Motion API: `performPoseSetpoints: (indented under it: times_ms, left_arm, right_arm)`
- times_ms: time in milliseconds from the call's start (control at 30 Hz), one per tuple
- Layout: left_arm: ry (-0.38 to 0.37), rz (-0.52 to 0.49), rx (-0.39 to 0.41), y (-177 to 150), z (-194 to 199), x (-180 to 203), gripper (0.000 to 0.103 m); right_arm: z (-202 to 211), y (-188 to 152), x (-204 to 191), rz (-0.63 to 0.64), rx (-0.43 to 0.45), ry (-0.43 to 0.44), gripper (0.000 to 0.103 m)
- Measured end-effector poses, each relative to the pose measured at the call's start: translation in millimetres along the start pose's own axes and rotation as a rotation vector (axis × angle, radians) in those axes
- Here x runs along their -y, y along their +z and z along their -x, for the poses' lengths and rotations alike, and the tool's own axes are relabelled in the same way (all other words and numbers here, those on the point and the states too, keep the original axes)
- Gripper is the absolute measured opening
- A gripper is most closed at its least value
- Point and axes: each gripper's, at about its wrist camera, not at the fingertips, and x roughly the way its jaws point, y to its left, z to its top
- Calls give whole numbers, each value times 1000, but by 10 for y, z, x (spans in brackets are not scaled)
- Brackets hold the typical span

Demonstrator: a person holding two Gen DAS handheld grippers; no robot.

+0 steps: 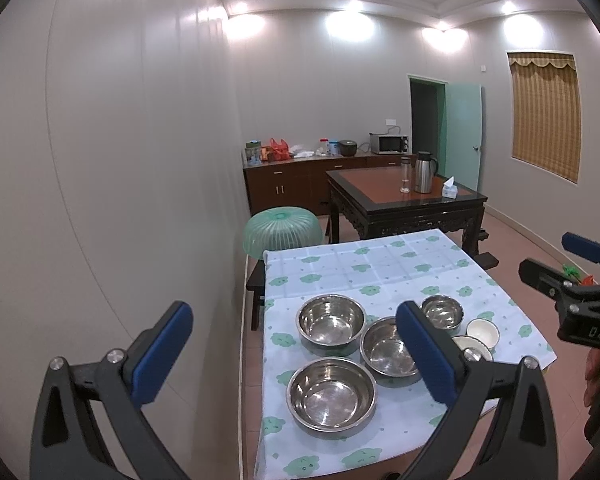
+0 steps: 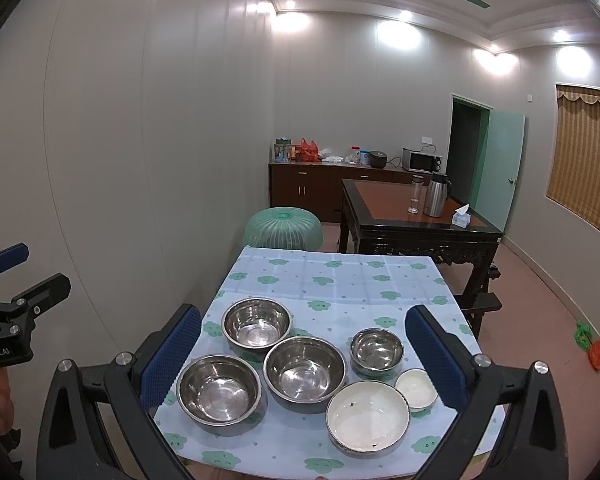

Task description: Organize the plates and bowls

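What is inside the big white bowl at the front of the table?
In the big white bowl, seen from the right wrist, there are only a few small dark specks on a bare white bottom. No other dish is inside. What is under the bowl cannot be seen.

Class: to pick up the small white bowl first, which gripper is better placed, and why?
Probably right. The small white bowl lies beside the open right gripper's right finger; the left gripper sits over the steel bowls.

Silver steel bowls (image 2: 304, 374) and white bowls (image 2: 367, 414) sit on a pale blue checked tablecloth (image 2: 340, 280) printed with green clouds, beside blue gripper pads (image 2: 172, 352).
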Motion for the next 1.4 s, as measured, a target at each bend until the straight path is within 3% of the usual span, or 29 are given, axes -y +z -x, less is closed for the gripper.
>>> performPoseSetpoints:
  times_ms: [400,633,833,967,1233,1400]
  left_arm:
    - [-4,27,-40,-197,-296,-169,103]
    - [2,66,-184,-549,-820,-207,103]
    - [41,37,-286,-827,-1212,-208,103]
    - [-15,149,-317,-927,-1547,-161,103]
    - [-46,186,-457,-1288,-2107,-47,102]
    - [-63,195,-517,-1496,-2423,29,101]
  right_arm:
    - [-229,-38,-166,3,-37,17,103]
    - [-780,-356,-262,34,-172,59,103]
    - [-1400,-607,-278,28,-291,102,103]
    - [-1713,-736,-348,32,-352,134,103]
    - [-2304,-1008,-460,68,-448,194,102]
    - [-2640,-1166,-525,84,-501,237,92]
